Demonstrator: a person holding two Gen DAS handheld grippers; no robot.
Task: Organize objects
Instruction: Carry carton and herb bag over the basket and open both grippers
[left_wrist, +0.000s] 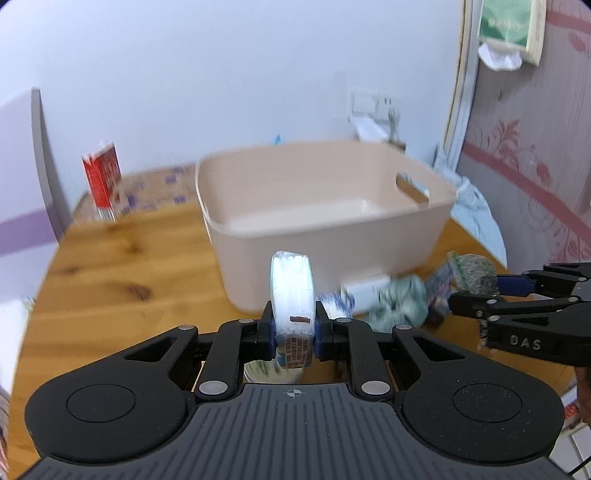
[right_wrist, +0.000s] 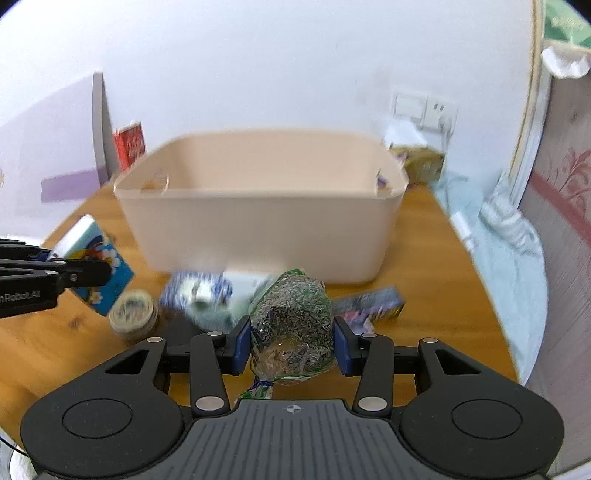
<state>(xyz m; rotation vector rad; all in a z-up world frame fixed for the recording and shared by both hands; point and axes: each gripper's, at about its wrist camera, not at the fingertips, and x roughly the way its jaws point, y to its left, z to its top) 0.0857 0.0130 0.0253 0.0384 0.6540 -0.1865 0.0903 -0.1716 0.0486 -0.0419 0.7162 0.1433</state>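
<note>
My left gripper is shut on a blue and white tissue pack, held edge-up above the wooden table in front of the beige bin. In the right wrist view the same pack shows a cartoon duck, with the left gripper on it. My right gripper is shut on a clear bag of dark seeds, held in front of the bin. In the left wrist view the bag and right gripper sit at the right.
Loose items lie before the bin: a round jar, a blue-white packet, a purple box, a crumpled teal item. A red carton stands far left. Light blue cloth lies at the table's right edge.
</note>
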